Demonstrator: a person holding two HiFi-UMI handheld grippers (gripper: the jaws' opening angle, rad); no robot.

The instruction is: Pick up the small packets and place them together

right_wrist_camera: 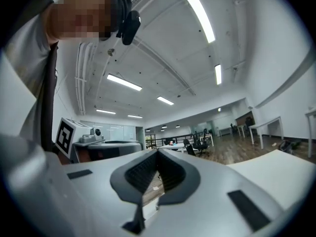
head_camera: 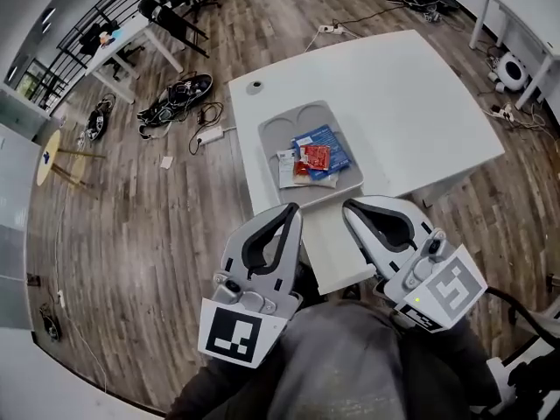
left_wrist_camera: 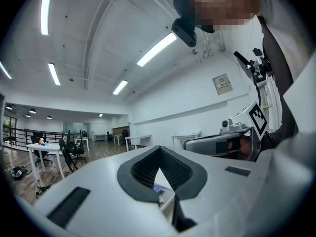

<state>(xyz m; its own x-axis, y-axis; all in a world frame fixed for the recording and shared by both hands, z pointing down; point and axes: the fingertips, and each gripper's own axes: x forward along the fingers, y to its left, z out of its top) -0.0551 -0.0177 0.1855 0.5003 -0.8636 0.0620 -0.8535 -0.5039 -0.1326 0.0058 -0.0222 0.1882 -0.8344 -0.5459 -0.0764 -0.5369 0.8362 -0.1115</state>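
Left claw (head_camera: 292, 208), right claw (head_camera: 349, 206) closed, empty; packets (head_camera: 315, 158) on tray (head_camera: 282, 131)

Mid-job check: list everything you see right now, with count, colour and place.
table: one, white, centre of the head view
tray: one, grey, on the table's near side
packets: at least three, blue, red and white, overlapping in the tray
round object: one, grey, table's far left corner
cables and bags: several, dark, on the floor left of the table
left gripper: one, grey, jaws shut, empty
right gripper: one, grey, jaws shut, empty
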